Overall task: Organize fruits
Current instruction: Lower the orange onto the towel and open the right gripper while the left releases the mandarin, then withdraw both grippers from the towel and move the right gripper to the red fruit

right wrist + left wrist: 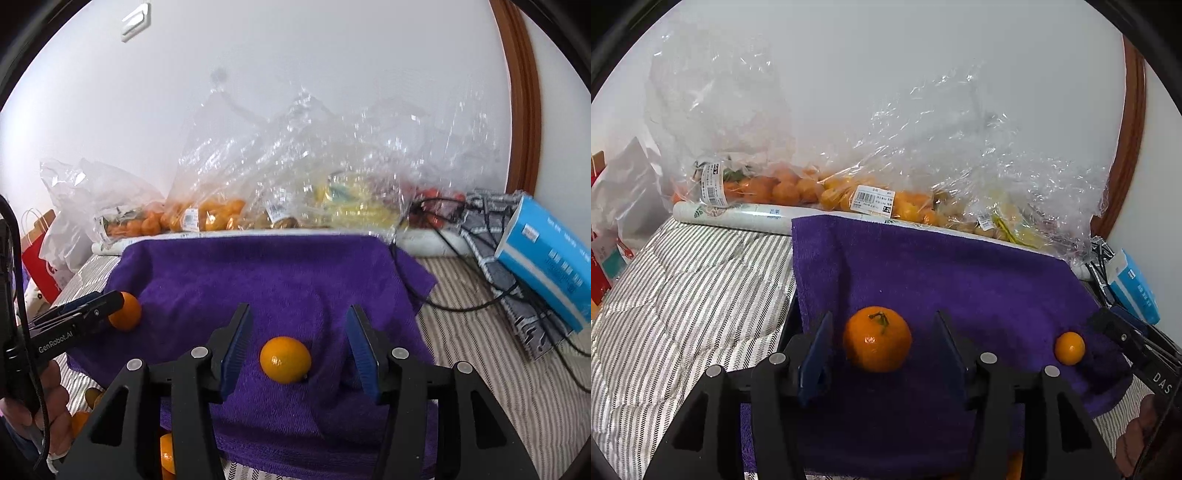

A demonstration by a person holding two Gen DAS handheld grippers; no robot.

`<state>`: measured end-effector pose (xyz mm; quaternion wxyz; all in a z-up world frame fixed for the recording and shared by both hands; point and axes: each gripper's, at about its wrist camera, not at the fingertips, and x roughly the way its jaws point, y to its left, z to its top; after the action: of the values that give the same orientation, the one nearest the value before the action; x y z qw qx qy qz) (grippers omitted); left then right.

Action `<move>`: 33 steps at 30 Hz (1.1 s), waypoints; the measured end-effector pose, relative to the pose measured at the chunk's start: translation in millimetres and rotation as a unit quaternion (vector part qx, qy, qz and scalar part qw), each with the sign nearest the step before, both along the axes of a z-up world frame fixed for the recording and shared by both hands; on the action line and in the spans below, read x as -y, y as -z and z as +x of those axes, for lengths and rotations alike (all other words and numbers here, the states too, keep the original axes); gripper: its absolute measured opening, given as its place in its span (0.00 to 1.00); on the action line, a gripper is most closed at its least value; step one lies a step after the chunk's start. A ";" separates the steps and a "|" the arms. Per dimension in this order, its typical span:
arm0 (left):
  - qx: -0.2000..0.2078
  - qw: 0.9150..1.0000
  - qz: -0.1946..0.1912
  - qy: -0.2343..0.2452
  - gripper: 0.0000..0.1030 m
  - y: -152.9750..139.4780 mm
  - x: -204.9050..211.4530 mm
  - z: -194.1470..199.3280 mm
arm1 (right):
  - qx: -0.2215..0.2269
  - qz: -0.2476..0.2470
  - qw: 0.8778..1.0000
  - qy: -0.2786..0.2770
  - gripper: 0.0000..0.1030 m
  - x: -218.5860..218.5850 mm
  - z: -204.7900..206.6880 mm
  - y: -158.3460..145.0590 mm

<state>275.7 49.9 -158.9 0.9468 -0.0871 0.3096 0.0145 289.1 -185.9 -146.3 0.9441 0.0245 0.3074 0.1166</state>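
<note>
Purple terry cloth towel (923,280): matt, nubby pile, w/ a glossy, finely dimpled stemmed orange tangerine (877,339) and a smoother, shiny small yellow-orange kumquat (285,359) on it. Clear crinkly plastic produce bags (923,147) are thin film, v. glossy w/ paper price labels; grey-and-white striped quilted bedcover (683,295) is soft matt fabric. Black left gripper (882,354) and black right gripper (299,350): matt hard plastic, dull silver metal pins, blue ribbed pads (236,354) that look rubbery; brown curved door frame (521,92) is semi-gloss wood.
</note>
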 end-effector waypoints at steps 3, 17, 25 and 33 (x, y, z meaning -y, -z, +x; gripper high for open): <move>0.009 1.000 0.004 -0.008 0.52 -1.9 -0.1 -2.7 | 0.011 -0.014 1.000 0.001 0.51 -4.1 -3.0 -2.1; 0.022 1.000 0.008 -0.009 0.52 -5.7 0.3 -5.9 | 0.007 -0.009 1.000 -0.012 0.51 -7.8 -5.4 -4.1; 0.022 1.000 0.017 0.007 0.52 -11.1 7.1 -7.6 | -0.002 0.011 0.999 -0.036 0.51 -10.5 -8.5 -10.4; 0.022 0.999 -0.013 0.030 0.52 -45.4 0.6 -24.4 | 0.002 0.009 0.999 -0.049 0.51 -28.3 -30.8 -43.3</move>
<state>251.3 49.4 -113.5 0.9522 -0.0900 0.2912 -0.0200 258.3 -157.6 -103.0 0.9378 0.0174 0.3049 0.1654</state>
